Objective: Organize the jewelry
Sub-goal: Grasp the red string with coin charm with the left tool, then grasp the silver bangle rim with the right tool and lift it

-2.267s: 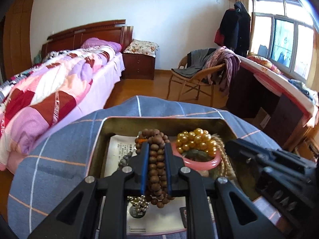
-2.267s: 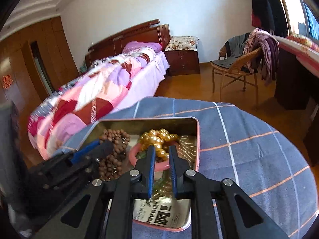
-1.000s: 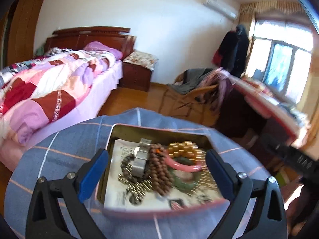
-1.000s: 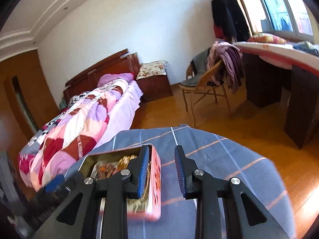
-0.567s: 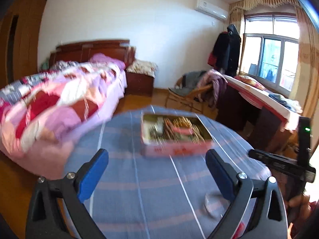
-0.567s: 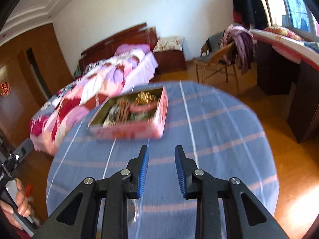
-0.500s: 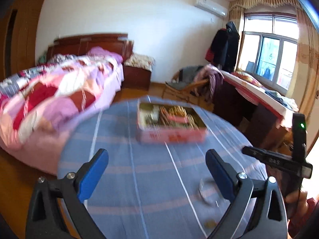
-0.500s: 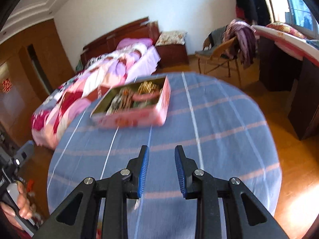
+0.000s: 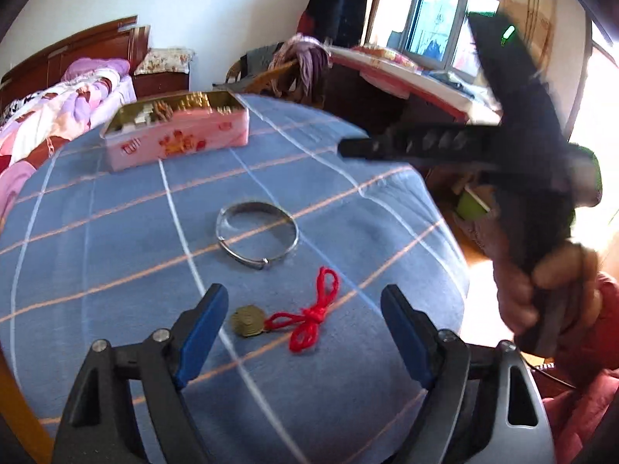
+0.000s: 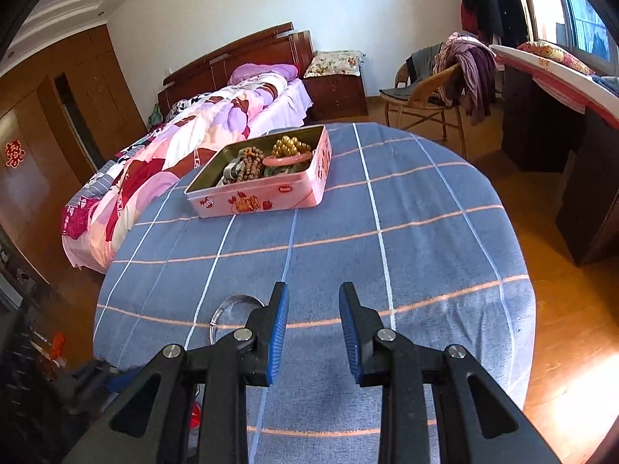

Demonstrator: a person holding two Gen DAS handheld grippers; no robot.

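A pink tin full of bead bracelets and a pink bangle stands at the far side of the round table. A silver bangle lies mid-table; part of it shows in the right wrist view. A brass coin on a red cord lies just ahead of my left gripper, which is wide open and empty. My right gripper is open and empty above the near part of the table; it also shows at the right of the left wrist view.
The table wears a blue checked cloth. A bed with a pink quilt stands to the left, a wicker chair with clothes behind, a dark desk to the right.
Both grippers have pulled back from the tin to the near side of the table. The left let go of the brown bead bracelet and opened wide; the right opened.
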